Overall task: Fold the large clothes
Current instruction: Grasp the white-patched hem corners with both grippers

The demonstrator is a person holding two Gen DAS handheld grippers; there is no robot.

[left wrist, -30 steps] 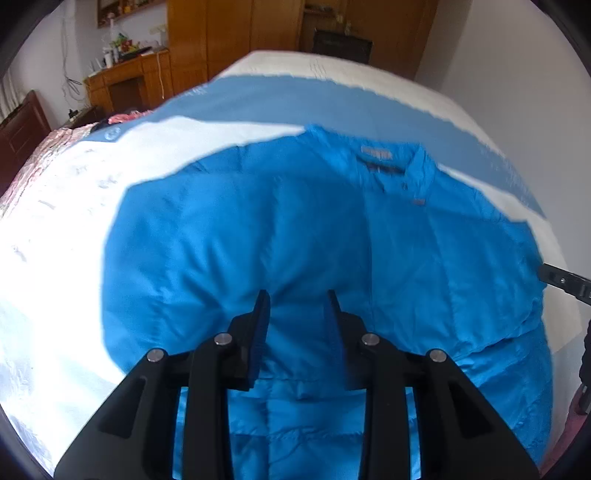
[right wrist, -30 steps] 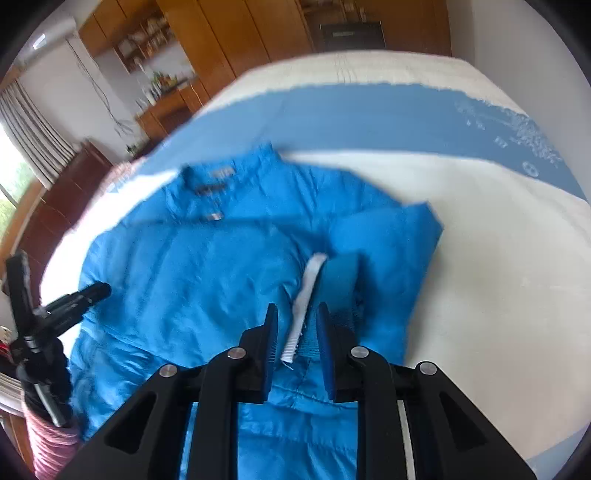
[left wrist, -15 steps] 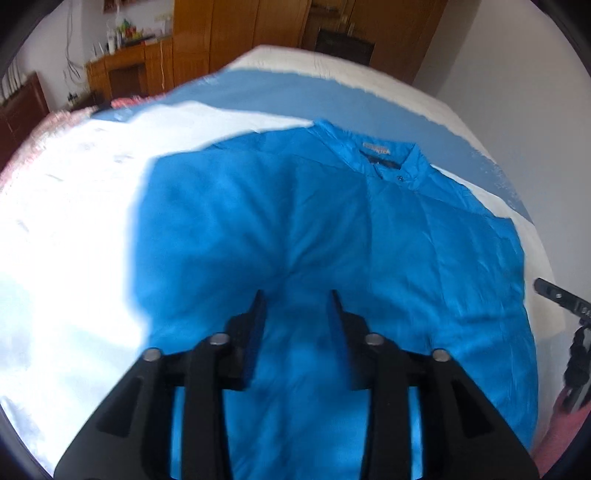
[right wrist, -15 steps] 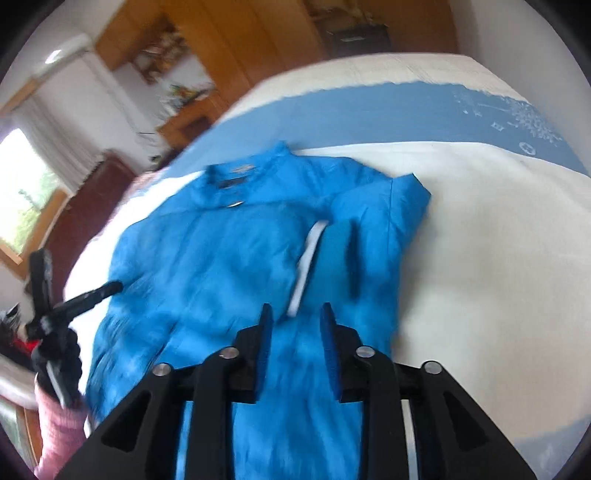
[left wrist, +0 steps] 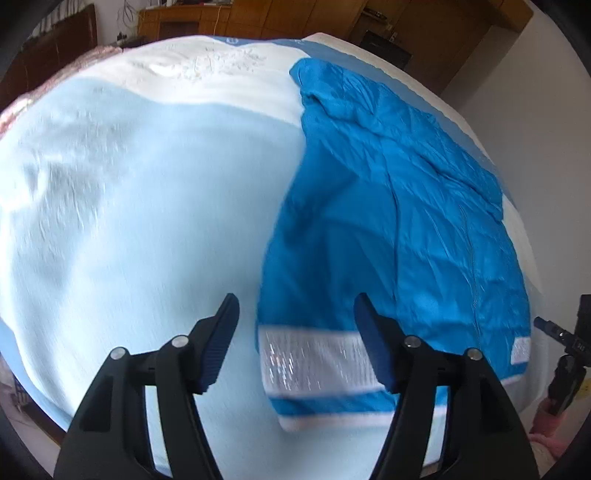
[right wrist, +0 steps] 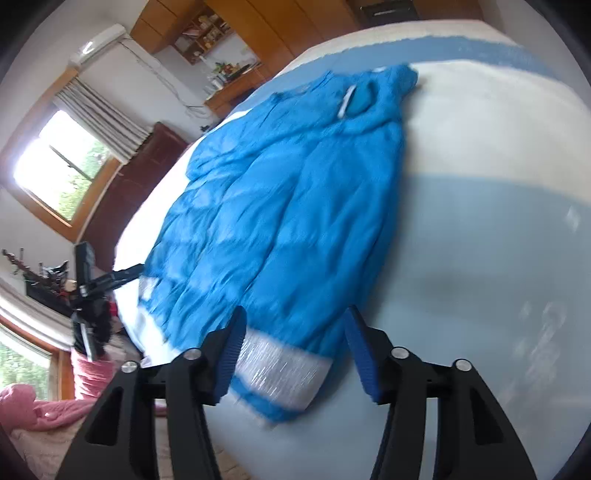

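Note:
A bright blue padded jacket (left wrist: pixel 399 229) lies flat on the bed, sleeves folded in, its silver-striped hem (left wrist: pixel 314 358) nearest me. My left gripper (left wrist: pixel 295 325) hovers over the hem's left corner, jaws opening, the pads not pressing on the cloth. In the right wrist view the jacket (right wrist: pixel 280 206) stretches away toward the collar, with a white-edged cuff (right wrist: pixel 354 98) lying at its far end. My right gripper (right wrist: pixel 293 332) hangs above the hem's right corner (right wrist: pixel 280 363), jaws opening wide and nothing pinched.
The bed cover (left wrist: pixel 147 206) is white and pale blue and spreads wide on both sides of the jacket. A black tripod (right wrist: pixel 92 273) stands beside the bed, with pink cloth (right wrist: pixel 29 406) below it. Wooden cupboards (right wrist: pixel 280 26) and a window (right wrist: pixel 59 162) lie beyond.
Both grippers have swept back from the jacket's middle to its hem and spread their jaws. The left view swung left onto the bare cover, the right view toward the right edge.

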